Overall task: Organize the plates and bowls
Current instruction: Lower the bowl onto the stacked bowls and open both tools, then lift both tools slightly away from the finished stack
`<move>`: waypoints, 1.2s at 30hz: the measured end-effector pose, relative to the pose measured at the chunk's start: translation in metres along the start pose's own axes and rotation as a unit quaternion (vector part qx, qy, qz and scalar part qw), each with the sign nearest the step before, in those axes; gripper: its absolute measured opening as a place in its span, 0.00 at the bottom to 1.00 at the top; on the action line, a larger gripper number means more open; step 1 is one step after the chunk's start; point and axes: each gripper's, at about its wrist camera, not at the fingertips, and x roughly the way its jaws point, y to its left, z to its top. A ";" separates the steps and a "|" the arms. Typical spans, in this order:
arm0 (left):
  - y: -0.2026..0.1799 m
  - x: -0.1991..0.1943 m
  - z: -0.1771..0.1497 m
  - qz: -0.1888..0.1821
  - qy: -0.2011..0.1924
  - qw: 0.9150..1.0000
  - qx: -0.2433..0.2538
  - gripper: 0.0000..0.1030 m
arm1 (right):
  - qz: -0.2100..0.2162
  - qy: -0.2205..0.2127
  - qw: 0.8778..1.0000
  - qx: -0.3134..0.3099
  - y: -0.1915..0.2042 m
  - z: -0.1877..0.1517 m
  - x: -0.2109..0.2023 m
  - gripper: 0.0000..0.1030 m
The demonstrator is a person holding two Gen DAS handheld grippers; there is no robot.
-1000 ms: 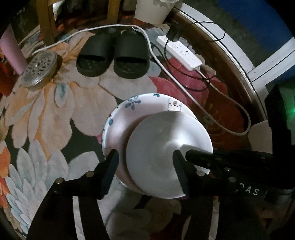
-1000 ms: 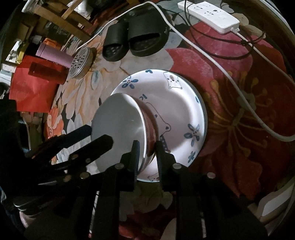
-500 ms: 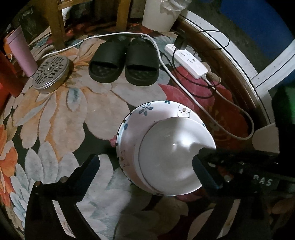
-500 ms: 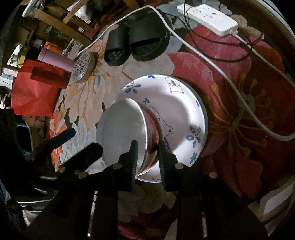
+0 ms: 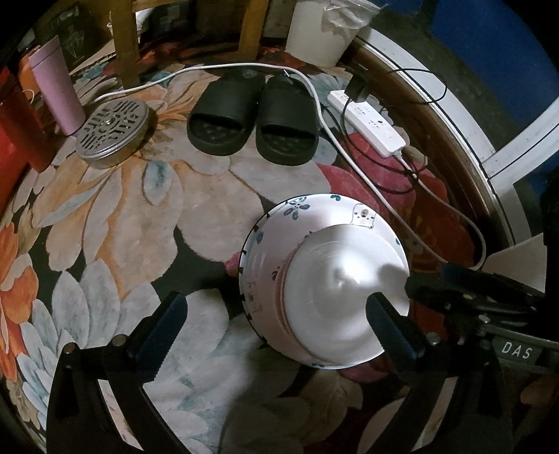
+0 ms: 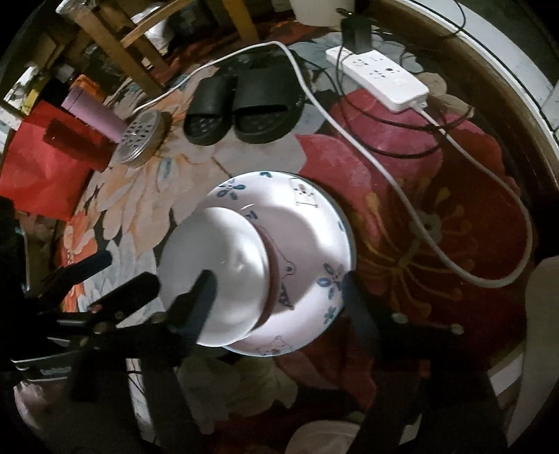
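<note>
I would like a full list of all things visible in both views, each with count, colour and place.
Bowl: one, white inside, reddish outside, on the plate.
Plate: one, white with blue flowers, on the rug.
Rug: one, floral, underneath everything.
Slippers: two, black, beyond the plate.
Power strip: one, white, far right.
Perforated metal lid: one, silver, far left.
Tumbler: one, pink, beside the lid.
Bucket: one, white, top.
Left gripper: black, open.
Right gripper: black, open, jaws just opened around the bowl.
</note>
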 end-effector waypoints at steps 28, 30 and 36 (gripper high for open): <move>0.023 -0.012 -0.018 -0.004 -0.015 0.999 -0.039 0.99 | -0.015 -0.009 1.000 0.002 0.012 -0.009 0.004 1.00; 0.023 -0.014 -0.019 0.000 -0.024 0.999 -0.038 0.99 | -0.013 -0.009 1.000 0.003 0.013 -0.010 0.004 1.00; 0.023 -0.019 -0.021 0.029 -0.033 0.998 -0.037 0.99 | -0.014 -0.018 1.000 0.000 0.015 -0.012 0.000 1.00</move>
